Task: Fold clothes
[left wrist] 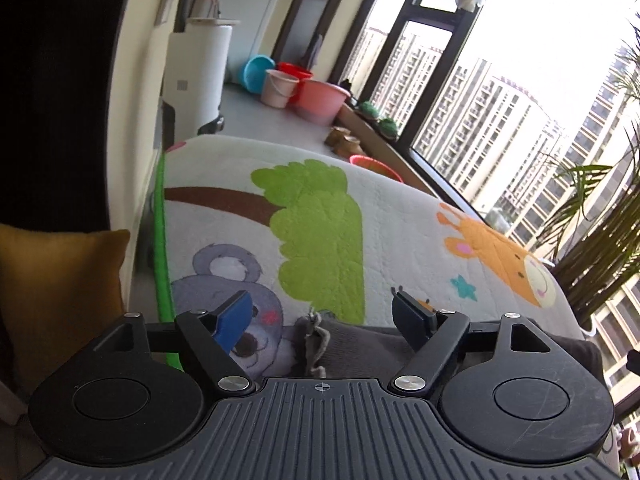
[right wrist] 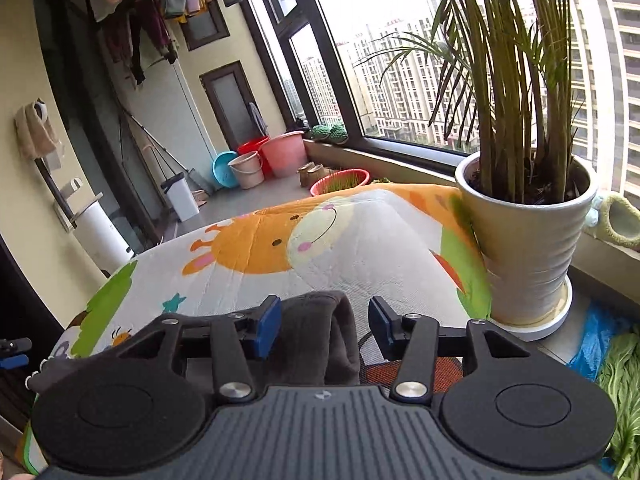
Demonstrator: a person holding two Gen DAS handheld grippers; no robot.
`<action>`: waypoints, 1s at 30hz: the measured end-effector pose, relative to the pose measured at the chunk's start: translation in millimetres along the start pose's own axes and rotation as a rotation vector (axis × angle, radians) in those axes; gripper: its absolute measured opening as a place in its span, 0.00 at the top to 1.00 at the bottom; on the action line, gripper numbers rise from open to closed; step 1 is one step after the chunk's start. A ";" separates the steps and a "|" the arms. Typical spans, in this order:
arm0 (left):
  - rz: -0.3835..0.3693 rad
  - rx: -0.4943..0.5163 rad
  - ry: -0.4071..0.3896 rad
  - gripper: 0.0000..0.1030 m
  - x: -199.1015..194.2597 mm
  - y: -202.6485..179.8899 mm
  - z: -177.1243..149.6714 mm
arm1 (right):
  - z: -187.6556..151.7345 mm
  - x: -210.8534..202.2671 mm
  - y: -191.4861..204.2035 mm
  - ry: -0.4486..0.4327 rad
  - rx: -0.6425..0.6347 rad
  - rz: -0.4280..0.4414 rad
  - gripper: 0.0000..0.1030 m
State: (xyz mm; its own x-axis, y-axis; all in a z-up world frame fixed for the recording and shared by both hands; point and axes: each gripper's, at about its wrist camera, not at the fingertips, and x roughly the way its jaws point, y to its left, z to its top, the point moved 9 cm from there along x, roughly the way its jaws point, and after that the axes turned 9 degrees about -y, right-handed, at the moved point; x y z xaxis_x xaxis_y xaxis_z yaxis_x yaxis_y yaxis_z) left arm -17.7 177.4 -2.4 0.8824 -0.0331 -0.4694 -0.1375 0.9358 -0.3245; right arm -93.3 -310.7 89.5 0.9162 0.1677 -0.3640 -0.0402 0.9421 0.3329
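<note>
- cartoon animal mat (left wrist: 392, 216) covers the surface, white plant pot (right wrist: 528, 248) at its far right edge
- dark grey garment (right wrist: 332, 336) bunched on mat's near edge, maybe part folded
- left gripper (left wrist: 324, 320) jaws apart over garment
- right gripper (right wrist: 324, 326) jaws apart, straddling the bunched fold

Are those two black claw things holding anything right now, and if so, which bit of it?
Nothing is held. The left gripper and the right gripper are both open, each with the dark grey garment lying loose between its fingers on the cartoon mat.
</note>
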 end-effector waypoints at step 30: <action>0.002 0.253 0.030 0.29 9.8 -35.4 -18.3 | -19.7 121.4 3.5 0.161 -0.141 -0.075 0.59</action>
State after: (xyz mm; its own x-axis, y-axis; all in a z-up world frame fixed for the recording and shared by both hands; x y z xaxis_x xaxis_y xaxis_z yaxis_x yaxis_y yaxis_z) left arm -12.4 137.5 -10.6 0.8681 -0.0380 -0.4950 -0.0188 0.9938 -0.1093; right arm 10.0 -281.4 29.4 0.8436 0.1292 -0.5211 -0.0402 0.9831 0.1786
